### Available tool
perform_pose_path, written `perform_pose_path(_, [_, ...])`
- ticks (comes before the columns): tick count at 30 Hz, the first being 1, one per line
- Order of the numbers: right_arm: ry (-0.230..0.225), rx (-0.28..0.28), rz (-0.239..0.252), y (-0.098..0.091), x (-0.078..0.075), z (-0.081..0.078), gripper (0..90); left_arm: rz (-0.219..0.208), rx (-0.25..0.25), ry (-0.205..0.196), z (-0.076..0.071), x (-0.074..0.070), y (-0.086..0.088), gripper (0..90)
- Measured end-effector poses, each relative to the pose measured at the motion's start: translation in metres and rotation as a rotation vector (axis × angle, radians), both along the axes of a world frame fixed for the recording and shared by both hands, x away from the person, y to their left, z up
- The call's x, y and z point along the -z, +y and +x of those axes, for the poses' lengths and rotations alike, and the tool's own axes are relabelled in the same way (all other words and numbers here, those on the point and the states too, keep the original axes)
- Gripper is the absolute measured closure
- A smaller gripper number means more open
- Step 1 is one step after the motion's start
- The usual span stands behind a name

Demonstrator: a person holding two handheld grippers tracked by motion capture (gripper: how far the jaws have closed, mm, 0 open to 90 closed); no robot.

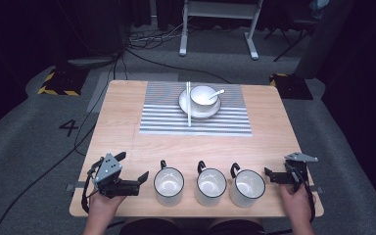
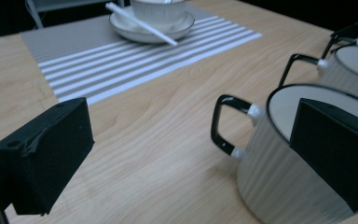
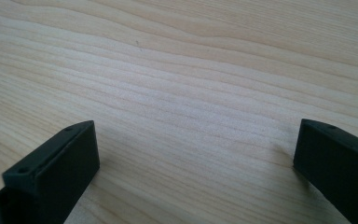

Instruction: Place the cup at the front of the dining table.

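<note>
Three white mugs with black rims and handles stand in a row near the table's front edge: left mug (image 1: pixel 169 185), middle mug (image 1: pixel 211 186), right mug (image 1: pixel 247 188). My left gripper (image 1: pixel 132 166) is open, just left of the left mug (image 2: pixel 270 186), whose handle lies between its jaws in the left gripper view. My right gripper (image 1: pixel 280 169) rests to the right of the right mug, open over bare wood (image 3: pixel 196 93). Farther back, a striped placemat (image 1: pixel 196 125) carries a plate (image 1: pixel 183 104) with a bowl (image 1: pixel 203 95), a spoon (image 1: pixel 217 93) and white chopsticks (image 1: pixel 188 105).
The wooden table (image 1: pixel 122 127) has bare wood on both sides of the placemat and between it and the mugs. Cables (image 1: pixel 78 142) run over the grey floor at the left. A white desk frame (image 1: pixel 218 29) stands behind the table.
</note>
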State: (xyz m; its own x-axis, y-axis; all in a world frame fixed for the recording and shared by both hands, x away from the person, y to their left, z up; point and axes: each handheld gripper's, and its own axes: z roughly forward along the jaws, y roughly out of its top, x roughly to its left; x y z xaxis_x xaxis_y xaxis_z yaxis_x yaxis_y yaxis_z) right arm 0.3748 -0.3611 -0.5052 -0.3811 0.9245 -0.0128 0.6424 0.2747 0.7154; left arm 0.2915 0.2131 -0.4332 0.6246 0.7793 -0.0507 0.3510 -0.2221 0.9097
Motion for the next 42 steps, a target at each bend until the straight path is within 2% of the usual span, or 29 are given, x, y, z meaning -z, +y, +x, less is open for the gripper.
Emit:
perform_pose_path(2, [0.0,0.0,0.001,0.0,0.0,0.0,0.4,-0.018,0.015,-0.012,-0.004,-0.005,-0.004,0.0])
perform_pose_path(7, [0.0,0.0,0.0,0.0,0.0,0.0,0.4,-0.028,0.046,-0.007,-0.008,-0.012,-0.012,0.0])
perform_pose_path(10, [0.0,0.001,0.001,0.0,0.0,0.0,0.4,-0.011,0.06,-0.018,-0.011,-0.016,-0.019,0.0])
perform_pose_path(17, [-0.001,0.0,-0.001,0.0,0.0,0.0,0.4,-0.012,0.085,0.028,-0.016,-0.024,-0.032,0.0])
perform_pose_path(22, [-0.001,0.0,-0.001,0.0,0.0,0.0,0.4,0.0,0.097,0.032,-0.023,-0.031,-0.043,0.0])
perform_pose_path(24, [-0.001,0.001,-0.001,0.0,0.0,0.0,0.4,0.002,0.112,0.015,-0.025,-0.031,-0.048,0.0])
perform_pose_path(27, [-0.002,0.0,-0.002,0.0,0.0,0.0,0.4,-0.026,0.151,-0.005,-0.029,-0.028,-0.06,0.0])
perform_pose_path(29, [-0.002,0.0,-0.002,0.0,0.0,0.0,0.4,-0.021,0.159,-0.008,-0.029,-0.026,-0.063,0.0])
perform_pose_path(30, [-0.003,0.0,-0.002,0.0,0.0,0.0,0.4,-0.014,0.166,0.0,-0.029,-0.025,-0.066,0.0])
perform_pose_path(31, [-0.001,0.002,0.0,0.0,0.0,0.0,0.5,0.012,0.163,0.013,-0.028,-0.02,-0.071,0.0])
perform_pose_path(33, [-0.001,0.002,-0.001,0.0,0.0,0.0,0.5,0.016,0.166,0.017,-0.027,-0.018,-0.072,0.0])
perform_pose_path(39, [-0.001,0.002,-0.001,0.0,0.0,0.0,0.5,0.024,0.185,0.07,-0.022,-0.005,-0.078,0.0])
perform_pose_path(41, [-0.001,0.002,0.0,0.0,0.0,0.0,0.5,0.027,0.181,0.102,-0.019,0.001,-0.078,0.0])
perform_pose_path(42, [-0.001,0.002,0.0,0.0,0.0,0.0,0.5,0.027,0.181,0.102,-0.019,0.001,-0.078,0.0])
